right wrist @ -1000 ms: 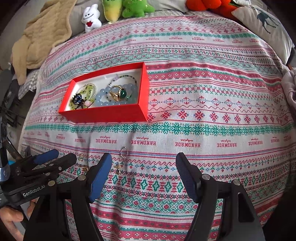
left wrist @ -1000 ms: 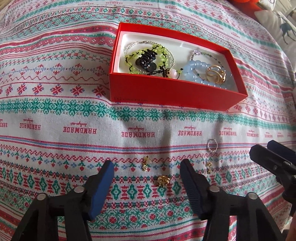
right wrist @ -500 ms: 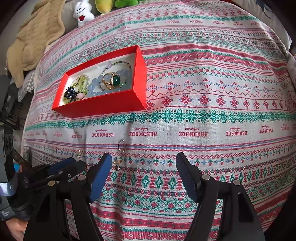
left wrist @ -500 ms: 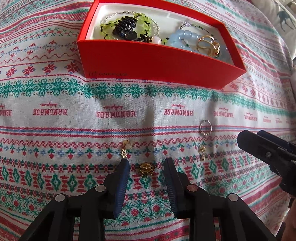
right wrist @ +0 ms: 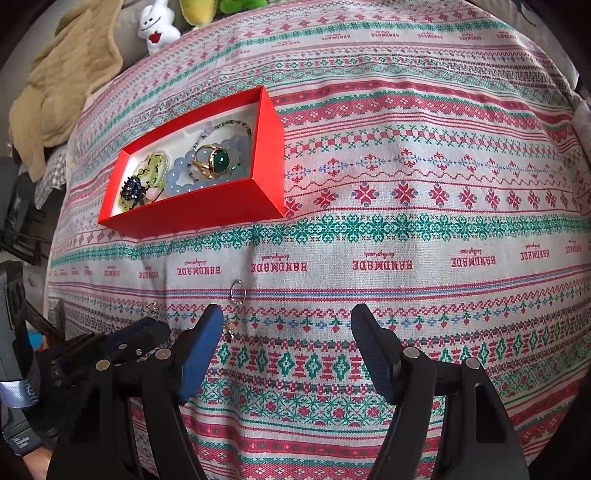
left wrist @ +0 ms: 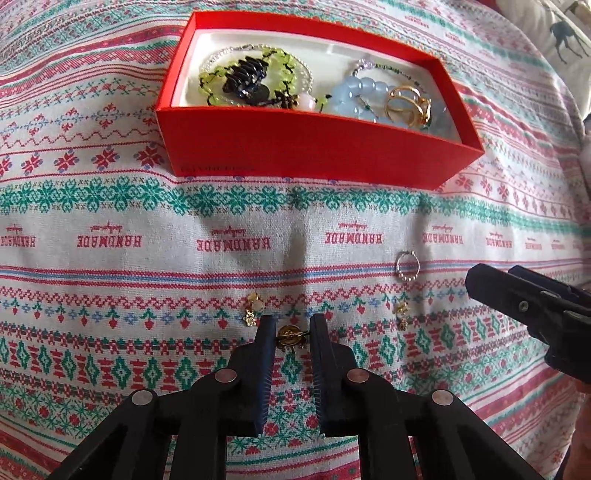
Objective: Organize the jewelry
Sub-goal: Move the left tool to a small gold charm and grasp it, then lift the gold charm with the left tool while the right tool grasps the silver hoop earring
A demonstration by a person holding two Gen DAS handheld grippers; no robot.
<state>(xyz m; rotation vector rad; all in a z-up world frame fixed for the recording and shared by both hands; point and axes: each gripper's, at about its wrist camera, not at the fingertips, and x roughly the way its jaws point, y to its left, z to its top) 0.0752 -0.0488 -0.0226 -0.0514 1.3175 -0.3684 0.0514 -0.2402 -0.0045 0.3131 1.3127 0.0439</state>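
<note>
A small gold earring point(left wrist: 289, 335) lies on the patterned cloth between the fingertips of my left gripper point(left wrist: 293, 326). Its jaws are closing, with a sliver of gap still showing at the right pad. Another gold earring with a pale stone point(left wrist: 254, 308) lies just to its left. A silver ring point(left wrist: 407, 266) and a tiny gold earring point(left wrist: 402, 312) lie to the right. The red box point(left wrist: 314, 147) behind holds bead bracelets and gold rings. My right gripper point(right wrist: 288, 317) hovers open over the cloth, the tiny earring point(right wrist: 229, 328) beside its left finger.
The bed is covered by a woven cloth point(right wrist: 406, 206) with red and green bands. A beige blanket point(right wrist: 62, 88) and plush toys point(right wrist: 157, 26) lie at the far left edge. A deer-print pillow point(left wrist: 565, 40) sits at the far right.
My left gripper's jaws have narrowed from wide apart to close around the gold earring, and it has moved in lower over it. The right gripper has stayed open in place.
</note>
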